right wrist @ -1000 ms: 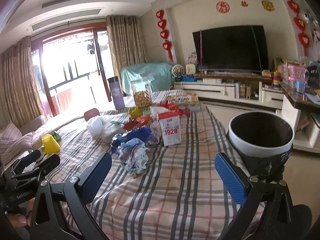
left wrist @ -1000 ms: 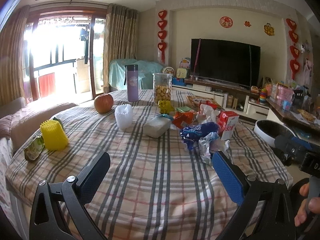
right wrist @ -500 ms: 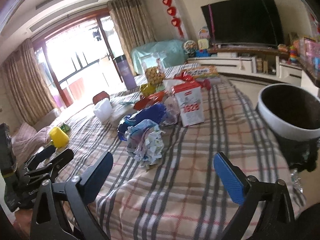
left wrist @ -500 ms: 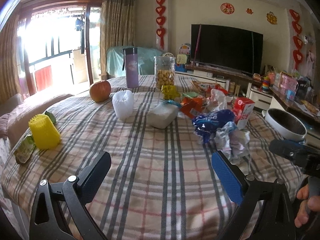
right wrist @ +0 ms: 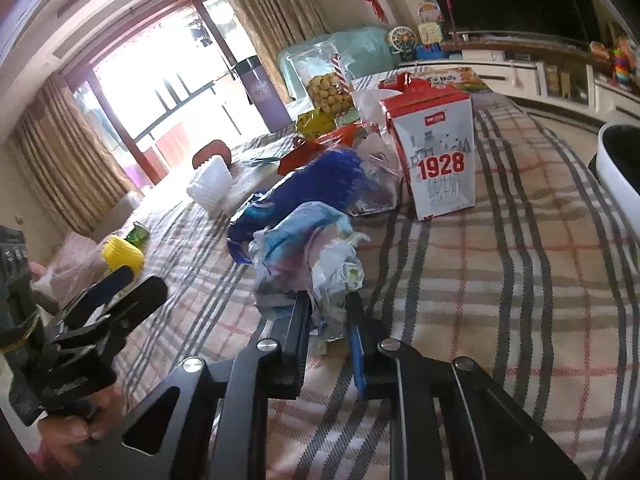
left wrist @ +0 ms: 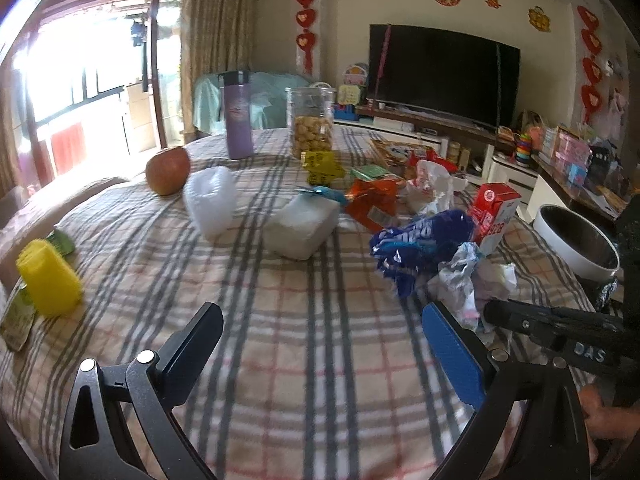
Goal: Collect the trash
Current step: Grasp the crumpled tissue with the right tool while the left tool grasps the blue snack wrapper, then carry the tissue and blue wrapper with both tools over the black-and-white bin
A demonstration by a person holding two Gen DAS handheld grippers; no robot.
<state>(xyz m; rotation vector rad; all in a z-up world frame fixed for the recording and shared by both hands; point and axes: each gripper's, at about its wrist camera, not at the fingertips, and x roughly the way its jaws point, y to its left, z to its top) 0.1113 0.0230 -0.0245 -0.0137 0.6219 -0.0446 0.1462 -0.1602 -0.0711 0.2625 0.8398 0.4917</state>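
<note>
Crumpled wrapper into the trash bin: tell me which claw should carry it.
Right. The right claw has just closed on the crumpled wrapper, and the trash bin stands on its side of the table. The left claw is open and empty.

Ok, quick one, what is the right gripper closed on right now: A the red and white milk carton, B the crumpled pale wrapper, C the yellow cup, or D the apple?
B: in the right wrist view the right gripper has just been closing and its jaws now pinch the crumpled pale wrapper, while the milk carton stands apart behind it on the checked cloth.
</note>
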